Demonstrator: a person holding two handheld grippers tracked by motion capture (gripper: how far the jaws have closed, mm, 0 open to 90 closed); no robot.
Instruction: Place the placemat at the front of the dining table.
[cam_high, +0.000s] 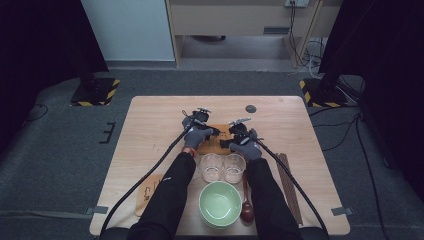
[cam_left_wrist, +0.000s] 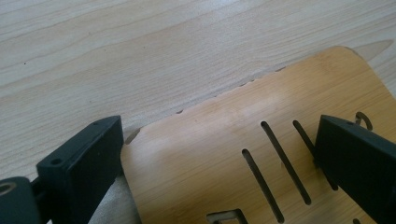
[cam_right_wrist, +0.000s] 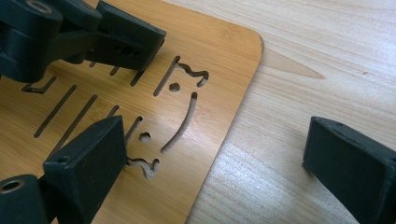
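Near edge, bottom centre: green bowl, dark spoon at its right; two clear glasses just beyond. Mid-frame: slotted bamboo board flat on table. Left gripper and right gripper both stood wide apart, empty, each straddling an edge of the board.

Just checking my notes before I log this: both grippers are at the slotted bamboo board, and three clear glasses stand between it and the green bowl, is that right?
Not quite: there are two clear glasses, not three, side by side between the slotted bamboo board and the green bowl, as the high view shows. The rest holds: the left gripper and the right gripper are both at the board, jaws open.
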